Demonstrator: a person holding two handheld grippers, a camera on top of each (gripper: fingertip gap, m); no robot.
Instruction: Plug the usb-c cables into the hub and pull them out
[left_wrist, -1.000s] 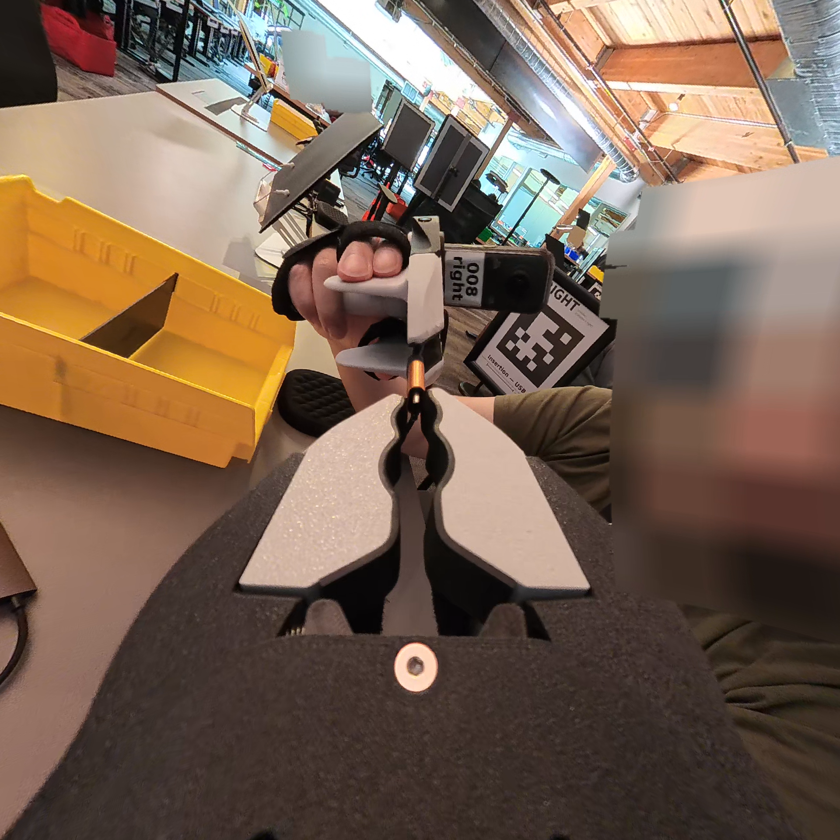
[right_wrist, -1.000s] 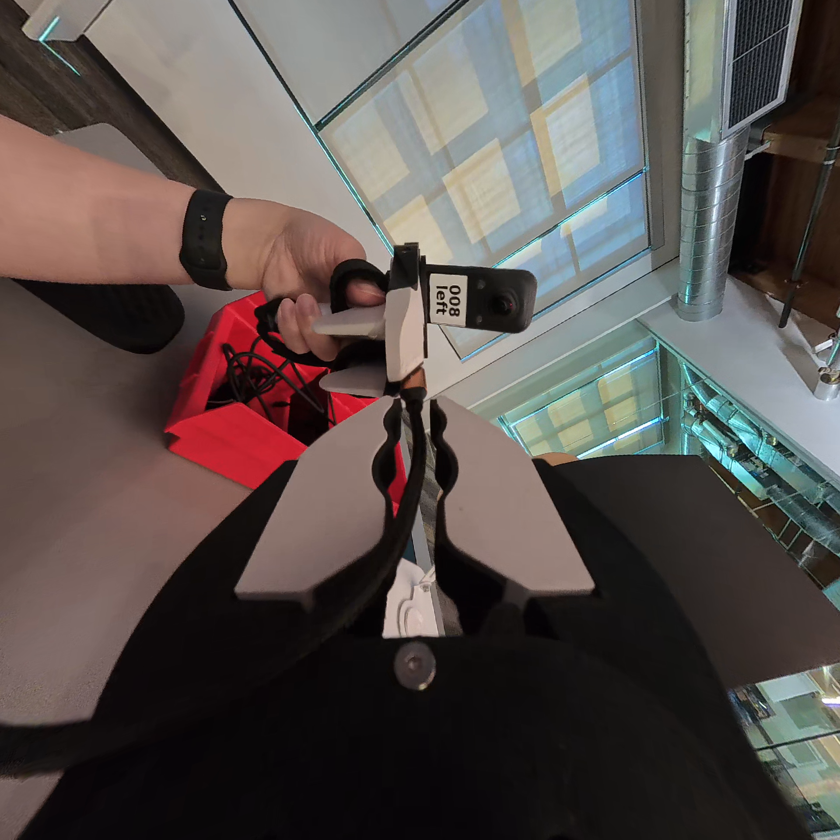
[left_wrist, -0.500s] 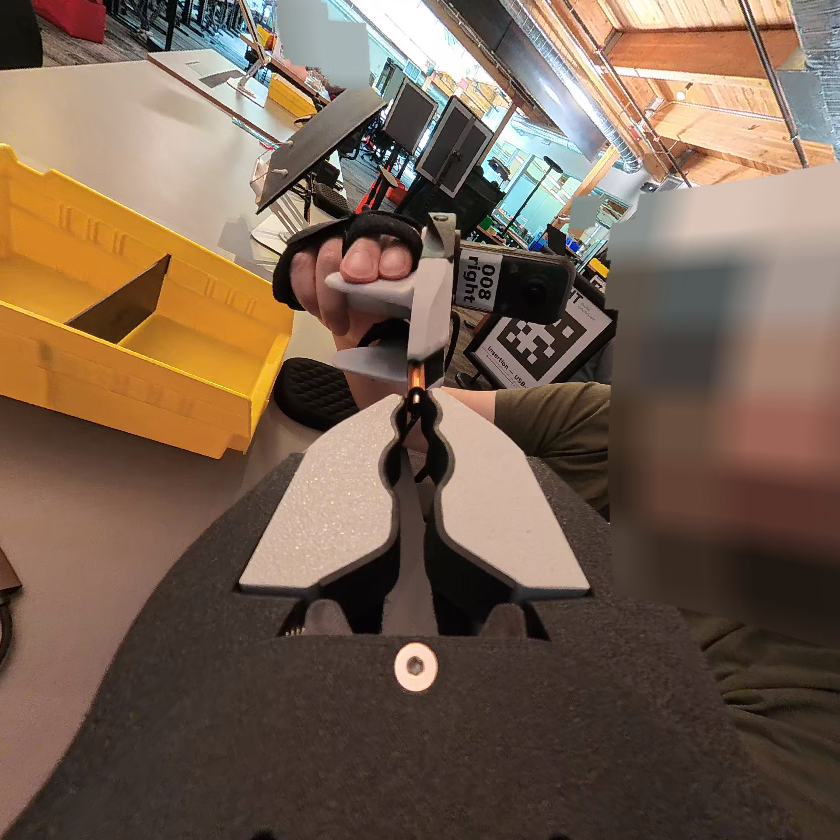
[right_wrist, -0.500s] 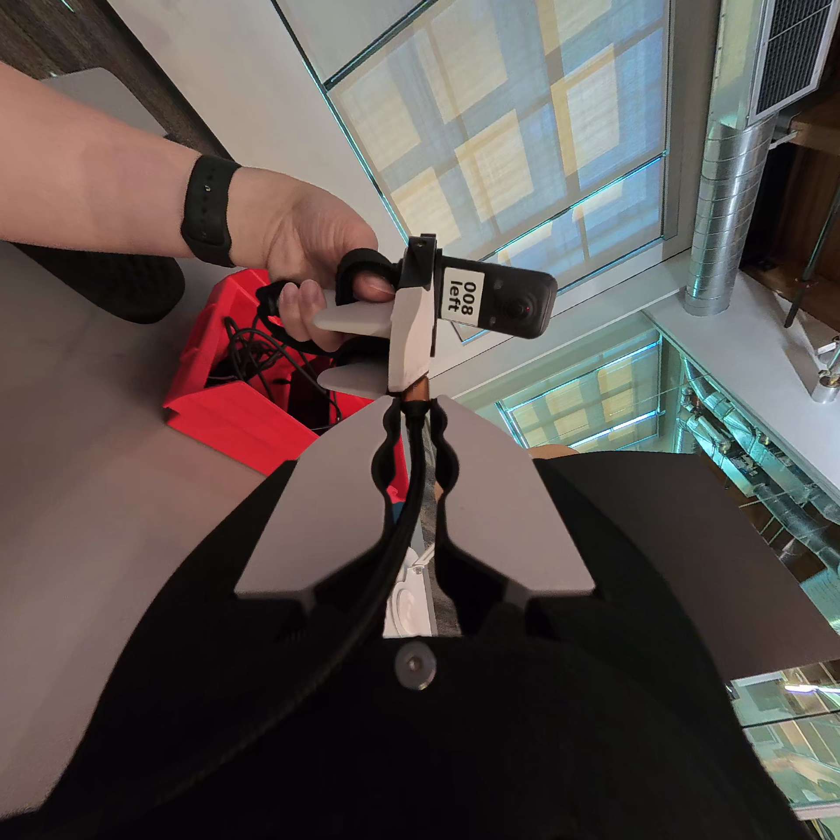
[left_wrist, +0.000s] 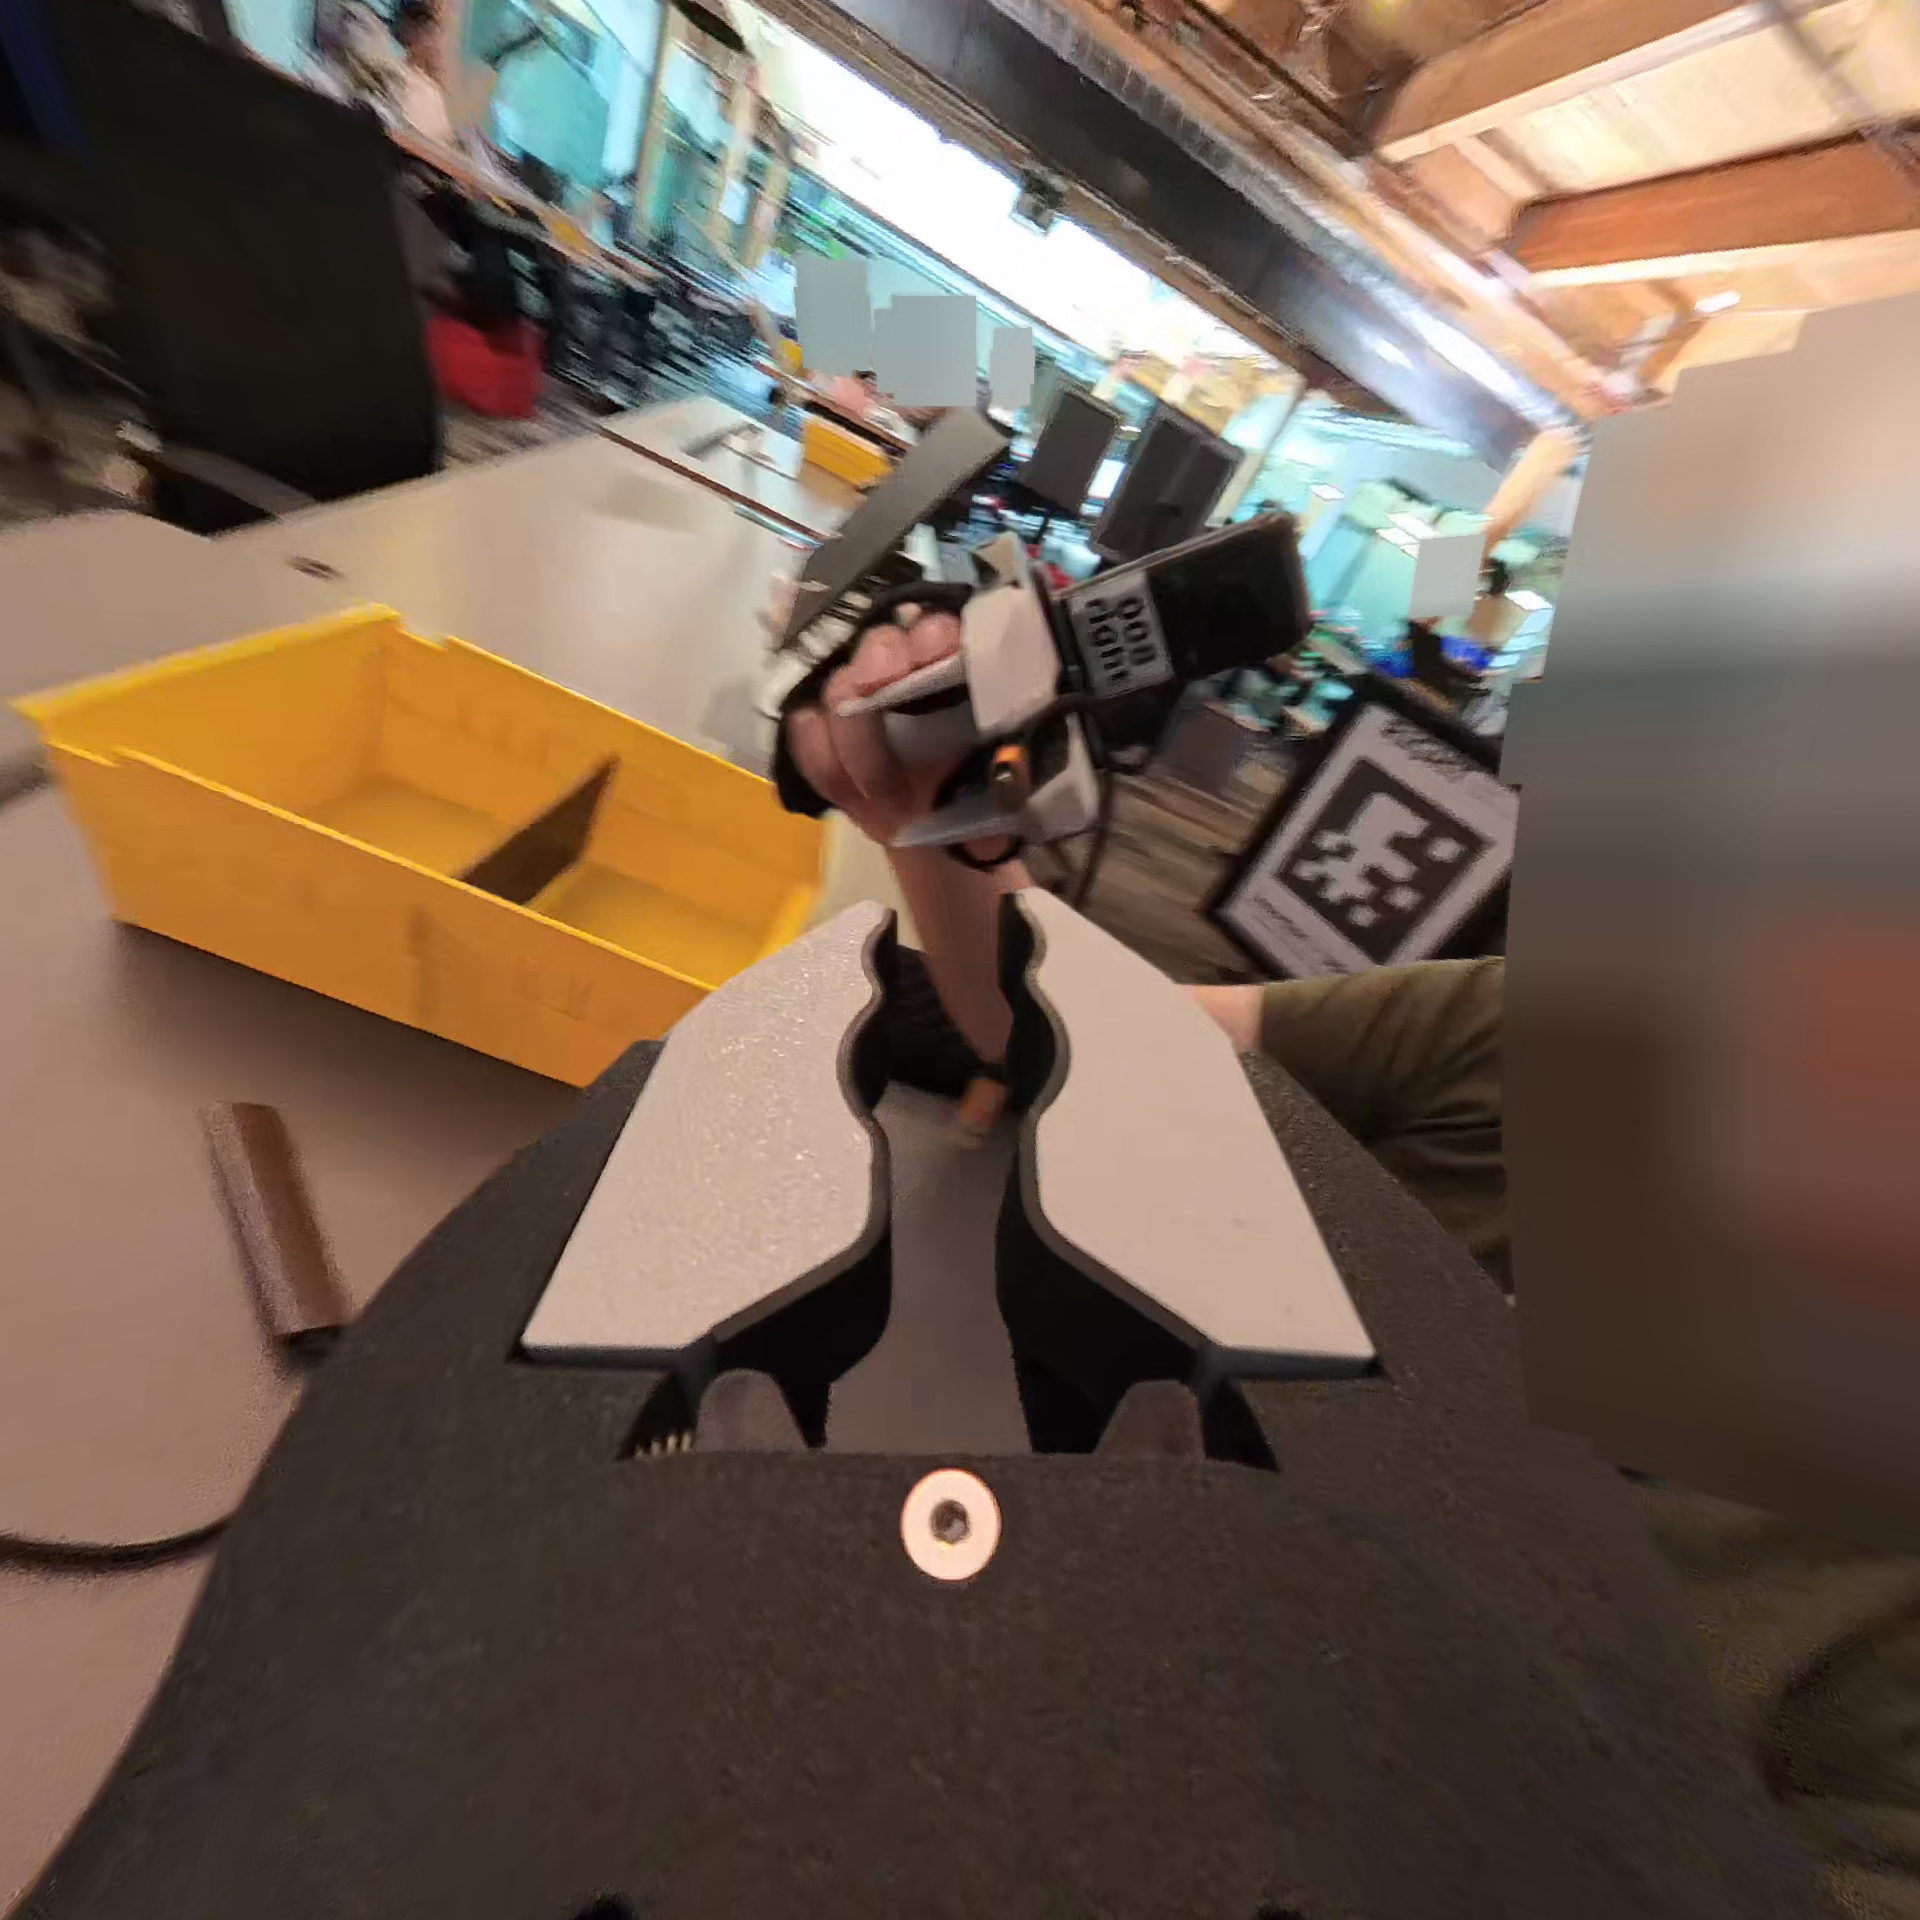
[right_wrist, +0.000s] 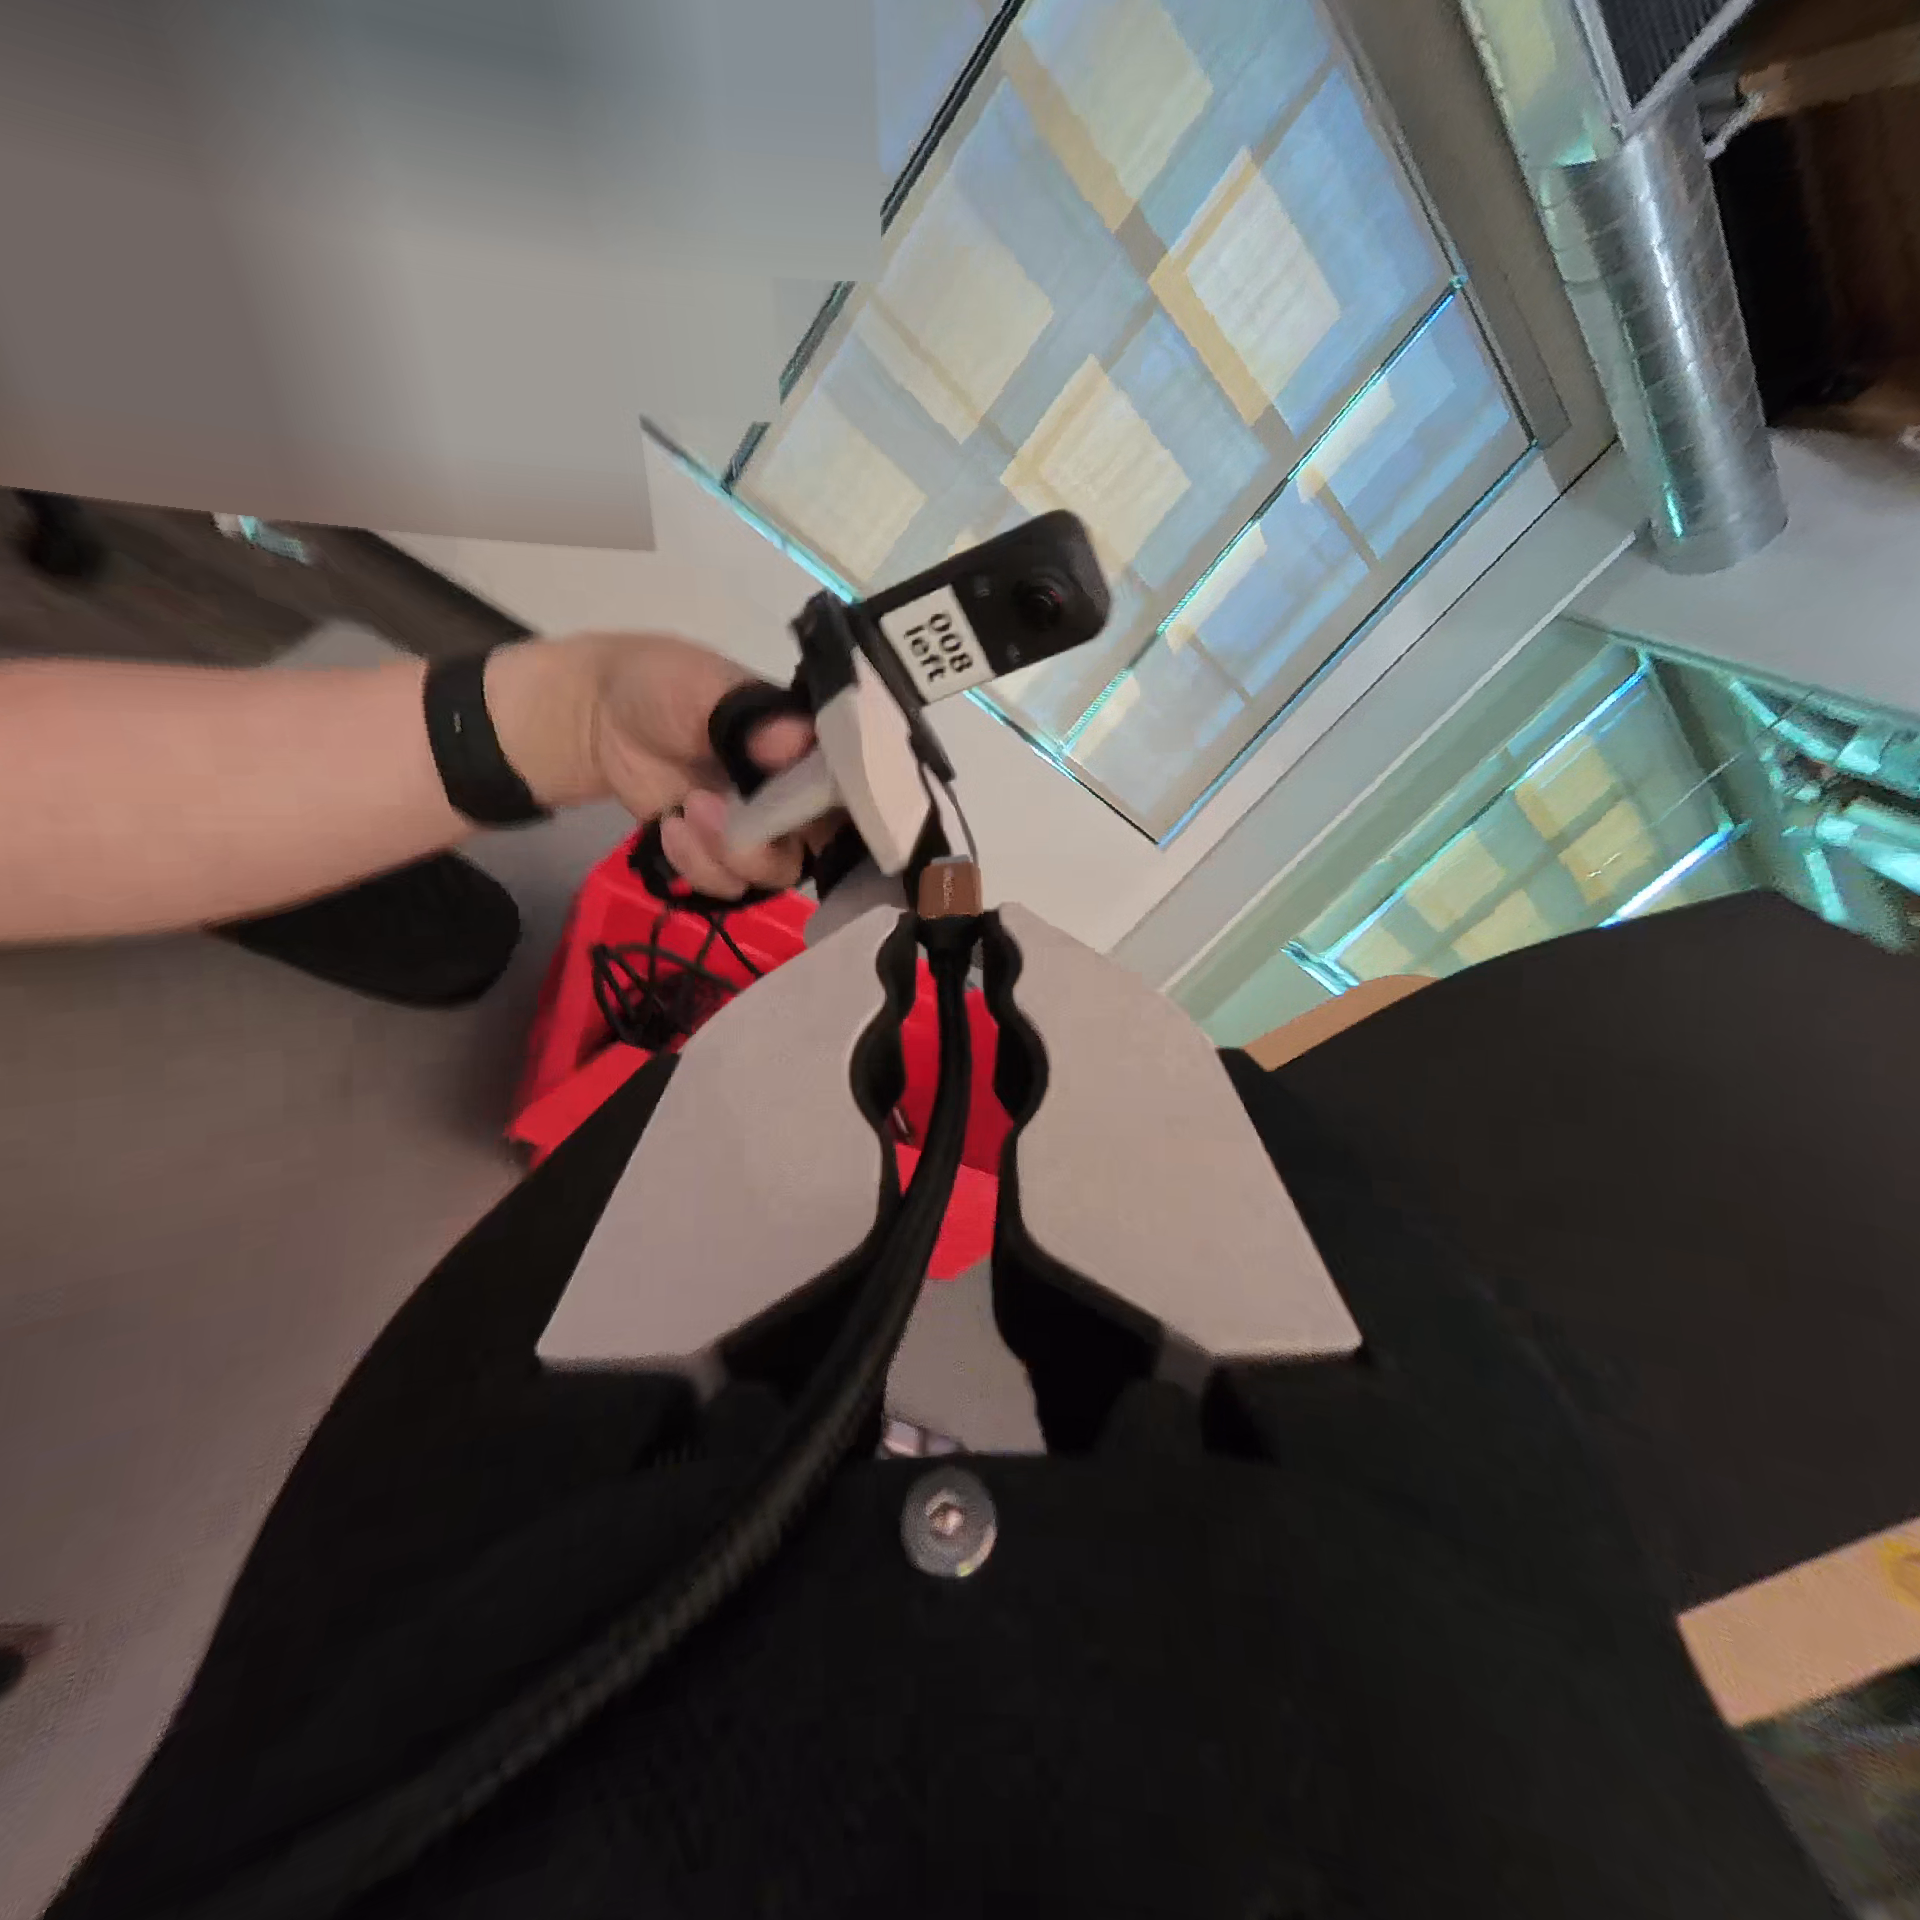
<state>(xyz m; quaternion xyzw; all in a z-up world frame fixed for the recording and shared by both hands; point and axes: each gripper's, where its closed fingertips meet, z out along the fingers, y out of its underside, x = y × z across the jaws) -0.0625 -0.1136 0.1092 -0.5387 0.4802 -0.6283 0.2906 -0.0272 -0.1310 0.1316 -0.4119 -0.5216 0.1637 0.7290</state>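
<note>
Black braided cable (right_wrist: 940, 1049) runs up between the two fingers of the right gripper (right_wrist: 948, 920). The fingers are squeezed tight on it. Its copper plug (right_wrist: 948, 889) sticks out just past the tips. The plug is up in the air and is not in anything. It sits close to the front of the left gripper (left_wrist: 951, 909), but I cannot tell if they touch.

The left gripper's fingers are apart, with nothing held between them. Low in the gap a small orange and black bit (left_wrist: 982, 1099) shows. It is too blurry to tell what it is.

In the left wrist view the right gripper is up above the table (left_wrist: 104, 1039), a little way off. A hand (left_wrist: 862, 727) holds it, and the copper plug shows at its tips.

A yellow bin (left_wrist: 312, 862) stands on the table to the left. It has a dark divider (left_wrist: 540, 842) in the middle. Near the bin, closer to the camera, a short dark bar (left_wrist: 270, 1216) lies flat on the table. A thin black cord (left_wrist: 104, 1548) curves along the table below it. A black and white marker board (left_wrist: 1371, 852) stands on the right.

In the right wrist view a hand (right_wrist: 613, 727) with a black wristband (right_wrist: 473, 738) holds the left gripper. Under it is a red bin (right_wrist: 613, 1060) with black cords (right_wrist: 655, 977) inside.
</note>
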